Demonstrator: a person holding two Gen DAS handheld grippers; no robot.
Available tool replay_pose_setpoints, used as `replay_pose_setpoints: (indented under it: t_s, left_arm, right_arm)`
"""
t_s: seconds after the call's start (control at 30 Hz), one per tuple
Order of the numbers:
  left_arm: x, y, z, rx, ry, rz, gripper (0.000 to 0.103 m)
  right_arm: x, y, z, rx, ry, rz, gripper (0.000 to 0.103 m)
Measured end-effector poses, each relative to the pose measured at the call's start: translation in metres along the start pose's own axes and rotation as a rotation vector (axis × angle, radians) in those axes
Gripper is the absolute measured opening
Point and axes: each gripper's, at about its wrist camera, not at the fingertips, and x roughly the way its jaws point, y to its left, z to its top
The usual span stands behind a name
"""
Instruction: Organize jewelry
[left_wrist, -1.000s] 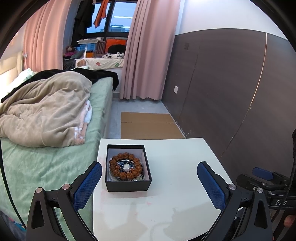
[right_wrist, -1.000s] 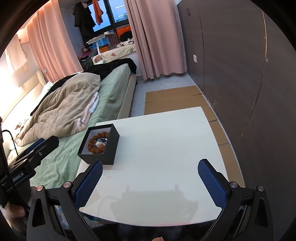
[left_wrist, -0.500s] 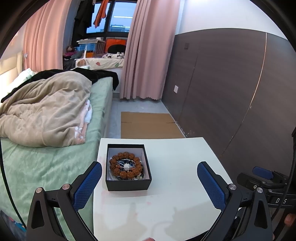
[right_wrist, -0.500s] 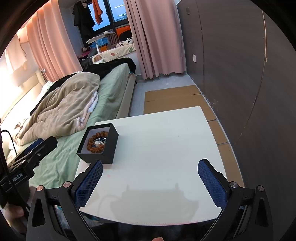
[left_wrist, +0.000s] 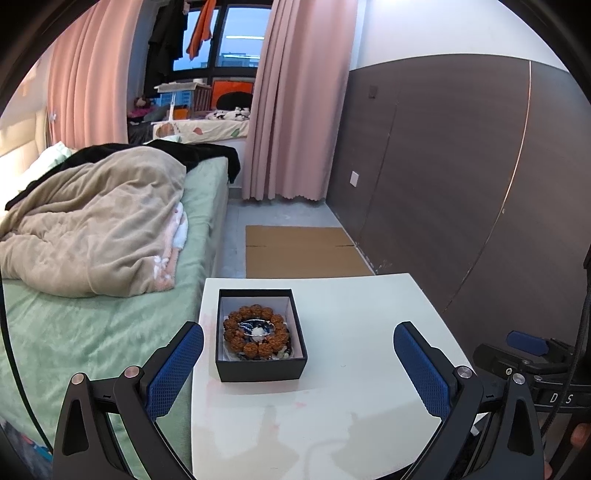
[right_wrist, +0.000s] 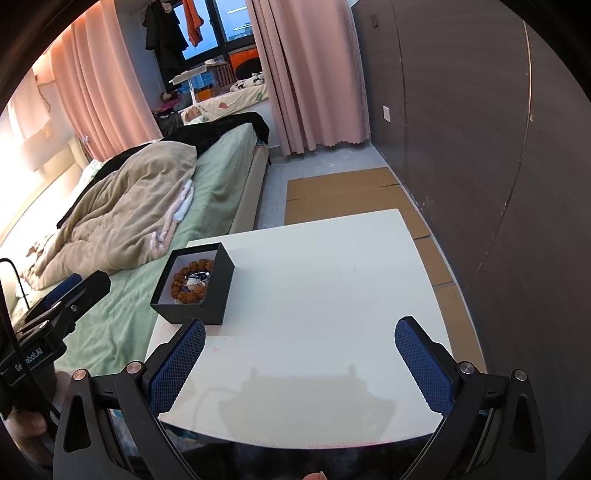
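Observation:
A black open box (left_wrist: 260, 367) (right_wrist: 214, 295) sits on the left side of the white table (left_wrist: 351, 406) (right_wrist: 325, 295). Inside it lies a brown beaded bracelet (left_wrist: 255, 330) (right_wrist: 192, 280) around a blue and white piece. My left gripper (left_wrist: 297, 358) hovers open just in front of the box, nothing between its blue pads. My right gripper (right_wrist: 299, 354) stands open over the table's near edge, to the right of the box, also holding nothing. The right gripper's body (left_wrist: 524, 365) shows at the right of the left wrist view; the left gripper's body (right_wrist: 55, 317) shows at the left of the right wrist view.
A bed (left_wrist: 92, 314) with a green sheet and a beige blanket (left_wrist: 96, 229) borders the table's left side. A dark panelled wall (left_wrist: 461, 184) runs along the right. Flat cardboard (left_wrist: 303, 251) lies on the floor beyond the table. Pink curtains (left_wrist: 291, 110) hang by the window.
Both views have shifted slightly closer to the table and box; the box sits a little lower in the left wrist view. Both grippers stay open.

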Motion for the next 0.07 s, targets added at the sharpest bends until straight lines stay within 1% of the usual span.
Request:
replay_pose_setpoints:
  t_s: [0.07]
  left_arm:
    - [0.0011, 0.0006, -0.0005, -0.004, 0.006, -0.003, 0.103]
  right_arm:
    - [0.0010, -0.0006, -0.0001, 0.003, 0.002, 0.000, 0.103]
